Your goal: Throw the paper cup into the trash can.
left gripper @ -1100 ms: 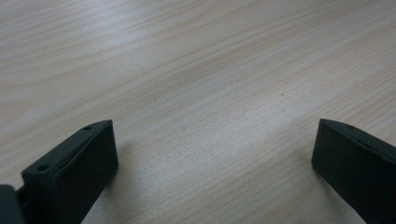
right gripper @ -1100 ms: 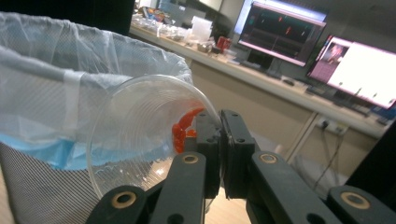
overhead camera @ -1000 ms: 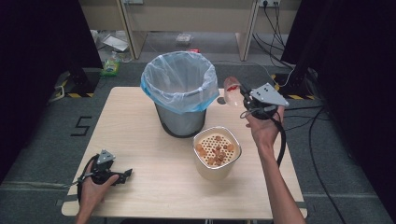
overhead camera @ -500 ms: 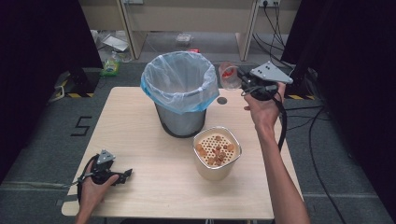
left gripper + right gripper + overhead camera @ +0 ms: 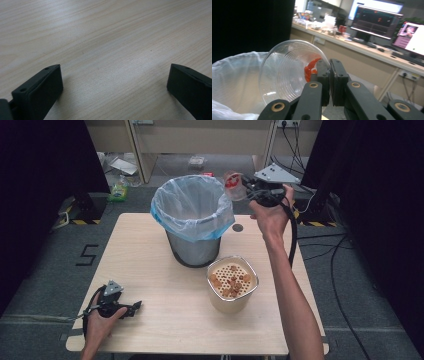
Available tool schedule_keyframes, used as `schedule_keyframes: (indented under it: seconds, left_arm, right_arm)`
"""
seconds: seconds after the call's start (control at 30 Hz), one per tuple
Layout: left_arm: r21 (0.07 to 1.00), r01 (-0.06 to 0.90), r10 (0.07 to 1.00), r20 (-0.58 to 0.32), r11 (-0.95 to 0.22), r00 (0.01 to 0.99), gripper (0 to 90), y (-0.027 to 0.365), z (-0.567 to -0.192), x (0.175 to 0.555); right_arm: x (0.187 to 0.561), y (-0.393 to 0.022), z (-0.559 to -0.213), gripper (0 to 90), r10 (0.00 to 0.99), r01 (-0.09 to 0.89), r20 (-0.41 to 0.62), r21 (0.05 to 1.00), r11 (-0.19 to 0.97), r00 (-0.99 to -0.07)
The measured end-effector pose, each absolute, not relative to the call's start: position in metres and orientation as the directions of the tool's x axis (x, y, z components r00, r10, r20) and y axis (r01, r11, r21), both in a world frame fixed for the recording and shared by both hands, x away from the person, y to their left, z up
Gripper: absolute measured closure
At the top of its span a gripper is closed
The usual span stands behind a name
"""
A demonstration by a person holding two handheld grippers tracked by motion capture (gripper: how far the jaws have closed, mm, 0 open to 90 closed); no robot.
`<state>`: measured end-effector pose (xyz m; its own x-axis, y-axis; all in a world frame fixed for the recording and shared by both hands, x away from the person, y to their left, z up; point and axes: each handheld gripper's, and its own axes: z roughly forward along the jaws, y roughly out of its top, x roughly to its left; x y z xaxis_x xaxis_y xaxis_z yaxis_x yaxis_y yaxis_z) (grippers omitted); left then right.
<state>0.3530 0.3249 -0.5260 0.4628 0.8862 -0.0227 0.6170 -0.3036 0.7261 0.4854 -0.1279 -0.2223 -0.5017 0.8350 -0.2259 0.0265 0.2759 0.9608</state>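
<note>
My right hand-held gripper [image 5: 243,187] pinched the cup's [image 5: 231,185] wall; the bin [image 5: 192,215] lay just left, below its tipped mouth.

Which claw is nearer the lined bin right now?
Right. The right claw holds a clear plastic cup just beside the bin rim, at its upper right. The left claw rests open on the table near the front left corner, well away from it.

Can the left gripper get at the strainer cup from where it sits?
Probably yes. The left gripper rests open on the table near its front left corner, and only bare wood lies between it and the strainer cup. The bin stands farther back, off that path.
</note>
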Motion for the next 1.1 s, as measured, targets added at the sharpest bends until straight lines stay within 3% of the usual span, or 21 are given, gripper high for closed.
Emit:
schedule_keyframes:
  seconds: [0.4,0.6,1.1]
  left_arm:
    - [0.726,0.617,0.886,-0.022,-0.304,0.463,0.0,0.325,-0.526,0.353]
    - [0.726,0.616,0.885,-0.022,-0.306,0.465,0.0,0.325,-0.526,0.353]
    - [0.726,0.616,0.886,-0.022,-0.305,0.464,0.0,0.325,-0.526,0.352]
  right_arm:
    - [0.513,-0.070,-0.239,85.3,0.777,0.056,-0.211,0.952,0.301,-0.594]
    - [0.521,-0.055,-0.242,72.0,0.781,0.070,-0.194,0.954,0.290,-0.594]
    - [0.506,-0.113,-0.240,62.9,0.826,0.124,-0.183,0.949,0.290,-0.533]
